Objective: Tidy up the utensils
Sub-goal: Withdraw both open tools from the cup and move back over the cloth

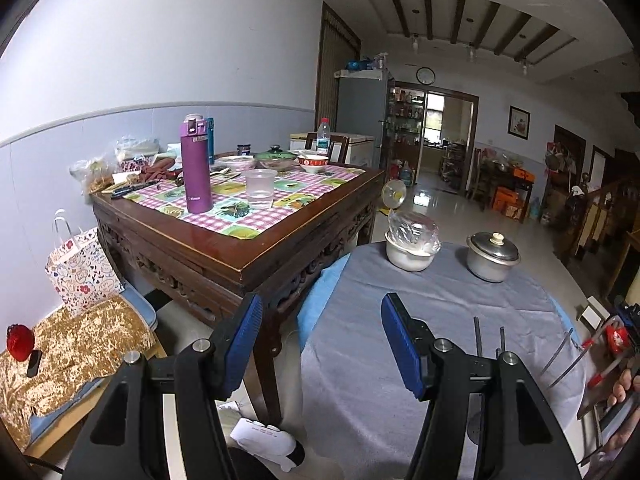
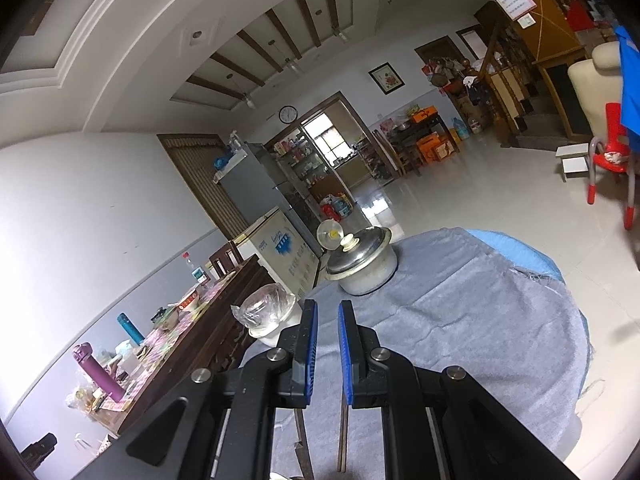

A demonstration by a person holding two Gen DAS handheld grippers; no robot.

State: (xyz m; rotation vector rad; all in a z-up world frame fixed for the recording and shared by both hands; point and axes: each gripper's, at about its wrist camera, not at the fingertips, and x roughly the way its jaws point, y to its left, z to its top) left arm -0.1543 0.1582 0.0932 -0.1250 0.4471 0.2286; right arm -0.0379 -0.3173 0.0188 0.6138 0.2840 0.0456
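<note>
Left wrist: left claw [image 1: 322, 344] is hanging wide open, empty, over the worktop [image 1: 360, 380] edge; chopsticks [image 1: 478, 340] are lying near of the lidded pot [image 1: 493, 256]. Risk: closing now is grabbing nothing.

Right wrist: right claw [image 2: 328, 350] is sitting nearly shut, seemingly empty; chopsticks [image 2: 342, 432] are showing below it, contact unclear, and could get knocked off.

— What's on the round table [image 1: 400, 400]?
— A grey cloth [image 1: 360, 360] over blue. At the far edge stand 2 pots: one under clear plastic [image 1: 410, 250], one with a metal lid [image 1: 493, 256]. Nearer lie dark chopsticks [image 1: 478, 336] and thin metal sticks [image 1: 558, 350].
</note>
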